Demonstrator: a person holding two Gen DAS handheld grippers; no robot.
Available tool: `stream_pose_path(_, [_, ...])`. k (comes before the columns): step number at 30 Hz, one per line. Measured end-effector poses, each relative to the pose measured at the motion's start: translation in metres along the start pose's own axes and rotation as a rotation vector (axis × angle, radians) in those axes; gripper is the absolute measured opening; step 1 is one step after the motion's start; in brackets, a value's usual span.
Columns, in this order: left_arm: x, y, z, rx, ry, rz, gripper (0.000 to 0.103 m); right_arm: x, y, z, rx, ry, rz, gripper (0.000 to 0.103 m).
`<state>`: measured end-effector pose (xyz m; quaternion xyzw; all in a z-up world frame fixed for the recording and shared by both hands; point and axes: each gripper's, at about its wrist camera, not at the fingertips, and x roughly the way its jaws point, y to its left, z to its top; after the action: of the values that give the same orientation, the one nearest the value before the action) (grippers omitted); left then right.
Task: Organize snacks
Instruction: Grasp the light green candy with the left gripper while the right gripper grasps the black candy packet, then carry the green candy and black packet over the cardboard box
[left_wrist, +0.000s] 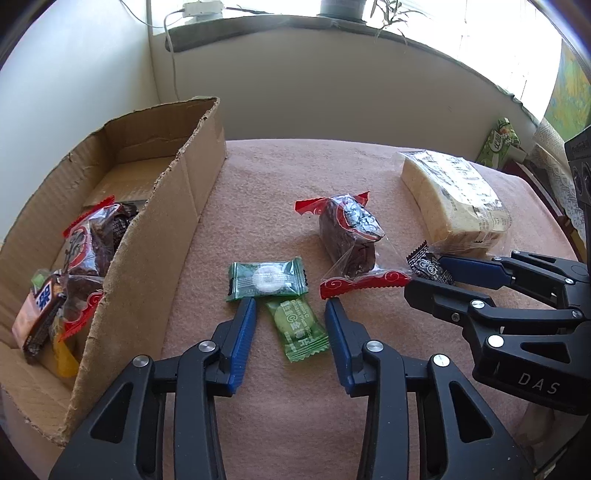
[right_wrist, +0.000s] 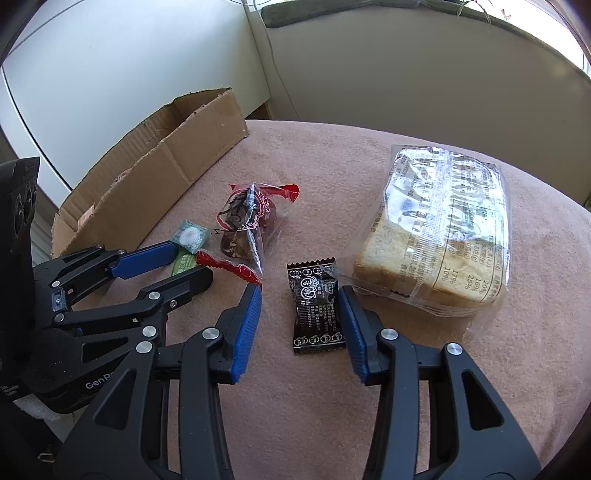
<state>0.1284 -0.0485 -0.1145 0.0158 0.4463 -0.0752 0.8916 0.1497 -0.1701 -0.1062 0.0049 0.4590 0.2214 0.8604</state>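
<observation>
My left gripper (left_wrist: 291, 302) stands open over the pink cloth, its blue fingers on either side of a light green candy packet (left_wrist: 297, 328) without pressing on it. Just beyond lies a dark green candy (left_wrist: 266, 278). A brown cake in a clear wrapper with red ends (left_wrist: 349, 232) sits mid-table. In the right wrist view, my right gripper (right_wrist: 299, 290) is open around a black packet (right_wrist: 316, 310); the right pad is near its edge and the left pad is apart from it. The left gripper (right_wrist: 194, 263) shows there too, around the light green candy (right_wrist: 183, 263).
A torn cardboard box (left_wrist: 159, 229) at the left holds several wrapped snacks. A bagged loaf of sliced bread (right_wrist: 436, 229) lies at the right, close to the black packet. A green carton (left_wrist: 498, 142) stands at the back right. The wall runs behind the table.
</observation>
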Motion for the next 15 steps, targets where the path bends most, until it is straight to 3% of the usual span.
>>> stream_pose_path(4, [-0.0016,-0.0028,-0.0025,0.030,-0.005,0.021,0.021,-0.0019,-0.0021,-0.0013,0.009,-0.007,0.003,0.042])
stream_pose_path(8, [-0.0026,-0.0030,-0.0035,0.041,-0.003,0.022,0.019,-0.0023,-0.0050,-0.0021,0.022,-0.010,0.000,0.027])
stream_pose_path(15, [-0.0082,0.0022,-0.0069,0.015,0.005,-0.005,0.019,-0.0028,-0.0041,-0.0036,0.018,-0.012,0.000,0.025])
